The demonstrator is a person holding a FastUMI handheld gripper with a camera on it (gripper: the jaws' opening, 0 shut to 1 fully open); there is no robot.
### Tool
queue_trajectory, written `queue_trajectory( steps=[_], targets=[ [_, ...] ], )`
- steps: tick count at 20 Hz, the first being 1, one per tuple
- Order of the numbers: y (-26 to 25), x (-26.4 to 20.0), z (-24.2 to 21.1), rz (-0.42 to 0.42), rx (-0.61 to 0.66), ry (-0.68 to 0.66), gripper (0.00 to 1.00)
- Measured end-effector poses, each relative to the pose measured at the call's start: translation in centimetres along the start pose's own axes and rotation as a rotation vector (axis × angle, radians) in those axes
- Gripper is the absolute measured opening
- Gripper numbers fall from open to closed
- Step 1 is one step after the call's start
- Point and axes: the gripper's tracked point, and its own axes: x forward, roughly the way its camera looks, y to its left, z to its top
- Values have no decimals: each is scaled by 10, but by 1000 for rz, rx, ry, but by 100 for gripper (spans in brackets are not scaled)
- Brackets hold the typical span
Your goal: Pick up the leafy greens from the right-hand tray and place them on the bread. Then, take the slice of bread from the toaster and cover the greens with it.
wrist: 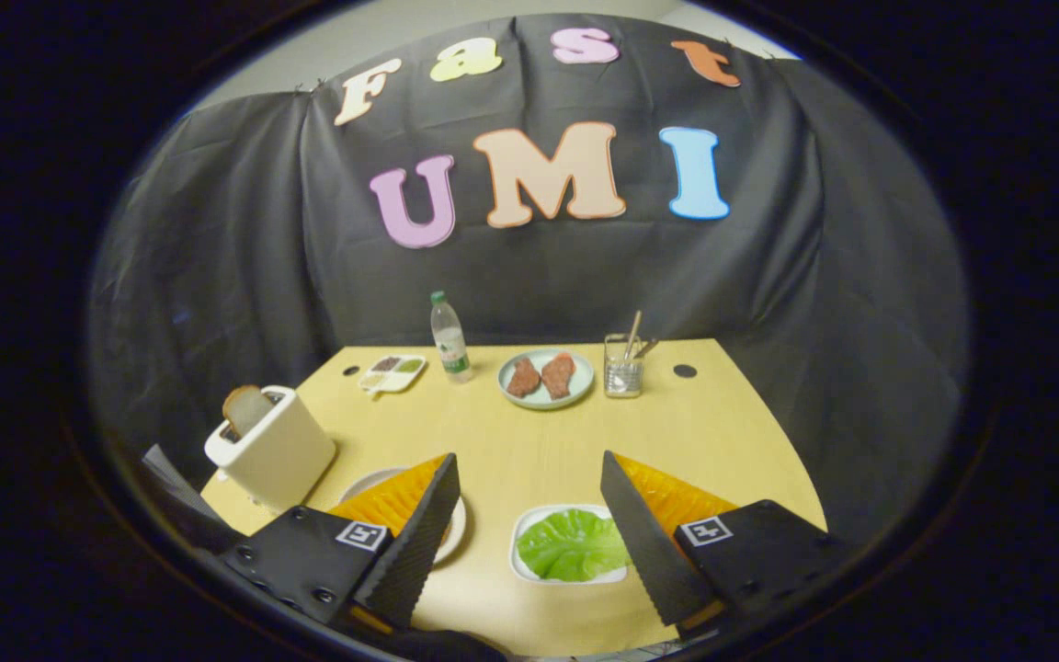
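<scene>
Greens (574,544): one flat leaf lying in a small white tray (524,524), lower centre of the frame, between the two fingers and nearer the right one, whose inner edge overlaps the tray's right side. No contact between leaf and fingers can be made out.

Gripper (529,478): fingers spread wide apart, nothing held; bare tabletop shows between the tips.

Plate (454,533): white, lower left of centre, largely hidden behind the left finger; what lies on it cannot be told.

Toaster (274,450): white, at the left of the frame on the table's near-left corner, with a bread slice (244,408) standing up out of its slot.

Table (511,441): light wood, mid-frame. Along its far edge, left to right: a small divided dish (393,372) with dark and green fillings, an upright bottle (449,338) with a green cap, a pale plate (577,389) bearing two reddish-brown pieces (540,375), and a clear glass (622,370) holding utensils.
</scene>
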Motion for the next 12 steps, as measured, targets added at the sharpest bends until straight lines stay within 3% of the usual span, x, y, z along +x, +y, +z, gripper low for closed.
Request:
queue_trajectory(
  steps=[12],
  targets=[
    [-66, 36, -115, 133, -26, 489, 99]
  ],
)
